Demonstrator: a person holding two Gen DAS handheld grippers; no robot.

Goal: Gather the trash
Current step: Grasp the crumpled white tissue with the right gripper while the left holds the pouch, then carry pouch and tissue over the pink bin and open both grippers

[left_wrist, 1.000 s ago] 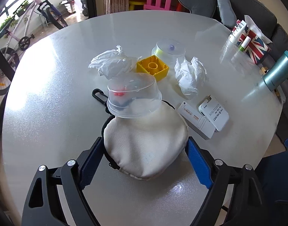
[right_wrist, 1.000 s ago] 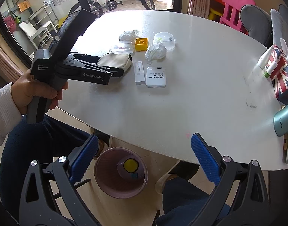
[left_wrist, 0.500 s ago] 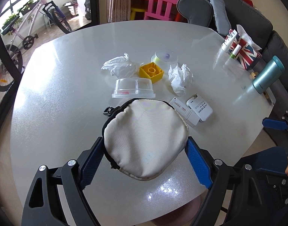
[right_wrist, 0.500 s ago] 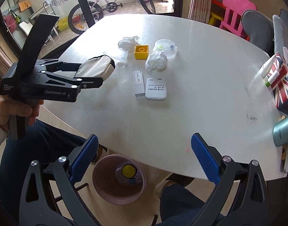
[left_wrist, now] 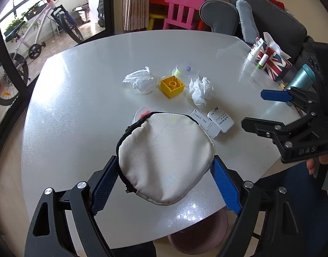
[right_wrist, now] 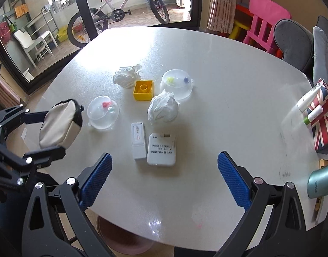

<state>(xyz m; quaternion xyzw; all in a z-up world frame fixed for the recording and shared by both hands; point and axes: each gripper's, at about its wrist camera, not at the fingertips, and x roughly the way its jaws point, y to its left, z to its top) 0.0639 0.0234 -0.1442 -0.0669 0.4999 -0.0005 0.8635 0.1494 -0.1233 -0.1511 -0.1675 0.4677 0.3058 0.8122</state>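
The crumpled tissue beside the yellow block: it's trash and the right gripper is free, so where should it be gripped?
Grip the crumpled tissue across its bulging middle, from above, with the open right gripper. It is a loose mound with clear table on its right.

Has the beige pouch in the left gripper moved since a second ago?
Yes. The beige pouch, which lay on the table beside the clear plastic lid, is now lifted off the table and pulled back toward its near edge, shut in the left gripper.
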